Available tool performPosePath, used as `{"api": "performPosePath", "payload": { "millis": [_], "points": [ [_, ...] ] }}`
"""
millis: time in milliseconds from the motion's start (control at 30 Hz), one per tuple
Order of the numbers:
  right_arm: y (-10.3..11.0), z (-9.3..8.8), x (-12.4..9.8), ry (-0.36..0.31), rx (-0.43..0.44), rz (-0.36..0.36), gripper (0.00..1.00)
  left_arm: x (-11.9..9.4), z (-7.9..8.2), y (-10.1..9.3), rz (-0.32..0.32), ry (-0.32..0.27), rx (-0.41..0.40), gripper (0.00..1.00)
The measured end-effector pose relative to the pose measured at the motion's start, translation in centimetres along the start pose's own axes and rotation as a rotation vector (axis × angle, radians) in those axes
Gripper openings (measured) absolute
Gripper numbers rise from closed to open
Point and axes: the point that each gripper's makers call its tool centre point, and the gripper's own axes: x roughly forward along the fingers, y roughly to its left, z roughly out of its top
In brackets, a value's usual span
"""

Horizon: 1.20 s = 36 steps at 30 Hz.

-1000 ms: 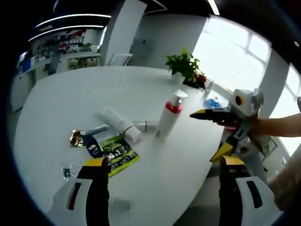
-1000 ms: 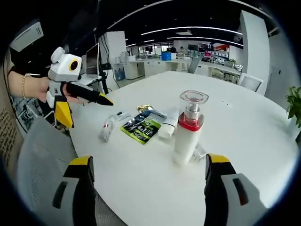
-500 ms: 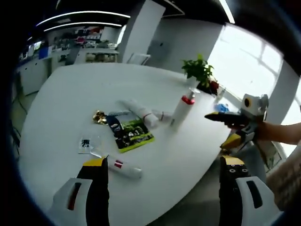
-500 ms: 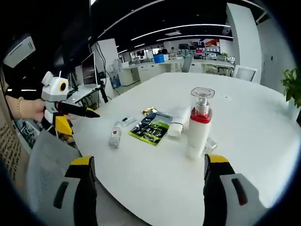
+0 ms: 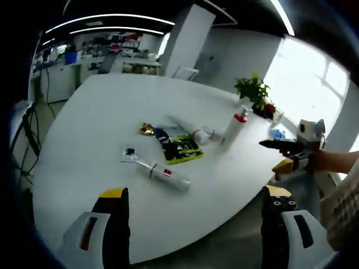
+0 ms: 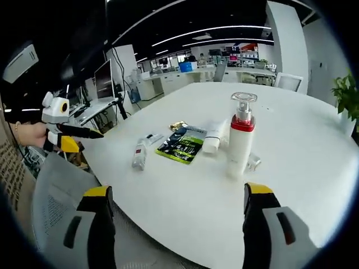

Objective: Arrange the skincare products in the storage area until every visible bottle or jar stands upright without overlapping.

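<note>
A white pump bottle with a red collar (image 5: pixel 234 126) (image 6: pixel 241 141) stands upright on the round white table (image 5: pixel 84 140) (image 6: pixel 303 145). A white tube (image 5: pixel 189 130) (image 6: pixel 212 138) lies on its side beside it, with a small clear item (image 6: pixel 252 162) lying at the bottle's foot. A slim tube with a red label (image 5: pixel 167 175) (image 6: pixel 139 155) lies flat nearer the table's edge. My left gripper (image 5: pixel 193 227) (image 6: pixel 72 138) is open and empty, off the table's edge. My right gripper (image 6: pixel 179 230) (image 5: pixel 283 151) is also open and empty, held back from the table.
A green sachet (image 5: pixel 179 145) (image 6: pixel 182 145), a gold sachet (image 5: pixel 147 129) (image 6: pixel 178 125) and a small clear packet (image 5: pixel 130 152) lie flat among the products. A potted plant (image 5: pixel 253 89) stands at the table's far side. A grey chair (image 6: pixel 59 213) sits below my right gripper.
Both views have drawn back from the table, so the products look smaller and farther. The slim tube and more of the table's edge have come into the left gripper view. Nothing was touched.
</note>
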Motion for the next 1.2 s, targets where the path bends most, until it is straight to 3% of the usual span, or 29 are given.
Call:
{"api": "performPosePath", "payload": {
  "millis": [167, 333, 500, 900, 1033, 1200],
  "points": [
    [-0.2, -0.2, 0.0, 0.004, 0.008, -0.005, 0.95, 0.0, 0.6, 0.3, 0.019, -0.024, -0.002, 0.97],
    [-0.2, -0.8, 0.2, 0.039, -0.048, -0.020, 0.95, 0.2, 0.0, 0.5, 0.020, -0.003, 0.018, 0.97],
    [0.3, -1.5, 0.5, 0.076, -0.077, 0.003, 0.93, 0.0, 0.2, 1.1, 0.023, -0.021, -0.023, 0.97],
    [0.7, -1.6, 0.7, 0.098, -0.052, 0.015, 0.89, 0.0, 0.0, 1.0, 0.017, -0.017, -0.025, 0.97],
    [-0.3, -1.3, 0.6, 0.079, 0.022, -0.016, 0.87, 0.1, -0.1, 0.9, 0.010, -0.016, -0.020, 0.97],
    [-1.3, -0.8, 0.2, 0.082, 0.018, -0.036, 0.87, 0.2, -0.4, 0.9, -0.002, -0.003, -0.023, 0.97]
  ]
}}
